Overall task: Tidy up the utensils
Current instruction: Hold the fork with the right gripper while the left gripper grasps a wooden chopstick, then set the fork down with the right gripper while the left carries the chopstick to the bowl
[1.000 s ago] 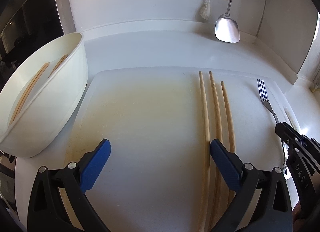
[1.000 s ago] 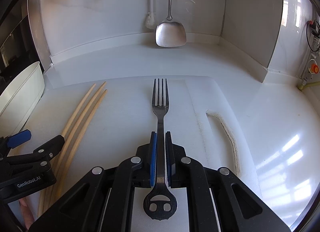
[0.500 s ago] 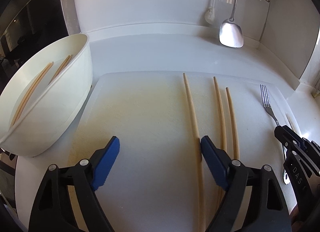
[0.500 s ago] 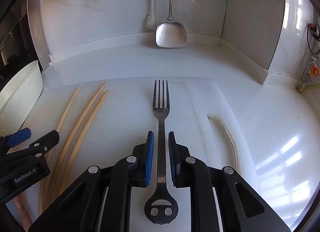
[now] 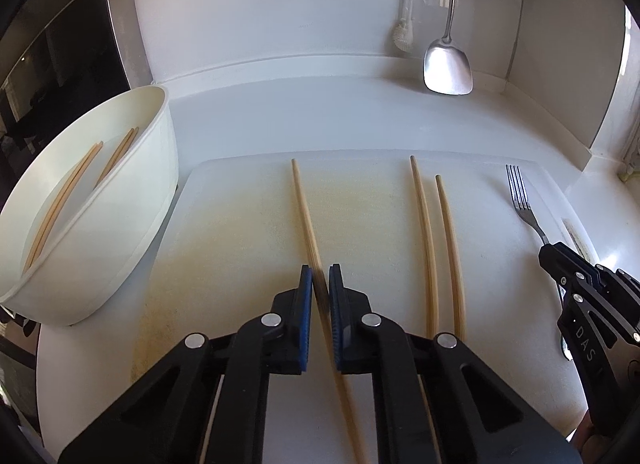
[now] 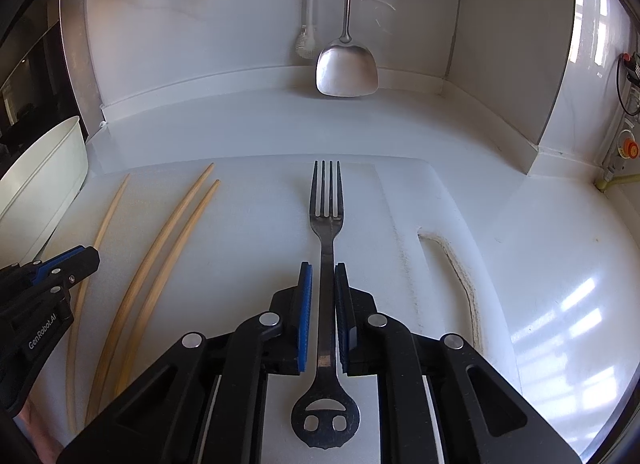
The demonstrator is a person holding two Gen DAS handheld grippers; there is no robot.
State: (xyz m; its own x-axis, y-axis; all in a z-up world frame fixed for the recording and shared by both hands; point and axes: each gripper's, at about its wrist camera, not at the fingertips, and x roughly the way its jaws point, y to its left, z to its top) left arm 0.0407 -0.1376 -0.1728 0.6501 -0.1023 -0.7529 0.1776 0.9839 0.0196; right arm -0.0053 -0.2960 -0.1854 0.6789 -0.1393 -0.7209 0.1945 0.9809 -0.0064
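My left gripper [image 5: 319, 278] is shut on a wooden chopstick [image 5: 304, 207] lying on the white cutting board [image 5: 240, 232]. Two more chopsticks [image 5: 436, 232] lie to its right. My right gripper [image 6: 323, 276] straddles the handle of a metal fork [image 6: 327, 199] on the board; its jaws stand slightly apart from the handle, so it is open. The fork also shows in the left wrist view [image 5: 520, 199]. A white oval bowl [image 5: 132, 215] at the left holds several chopsticks [image 5: 64, 199].
A metal spatula [image 6: 347, 67] and a brush [image 6: 306, 43] hang on the back wall. The board has a handle slot [image 6: 452, 260] at its right. The white counter [image 6: 540, 248] extends right to a corner wall.
My left gripper slid one chopstick left away from the other two, then closed on it. My right gripper opened slightly off the fork handle.
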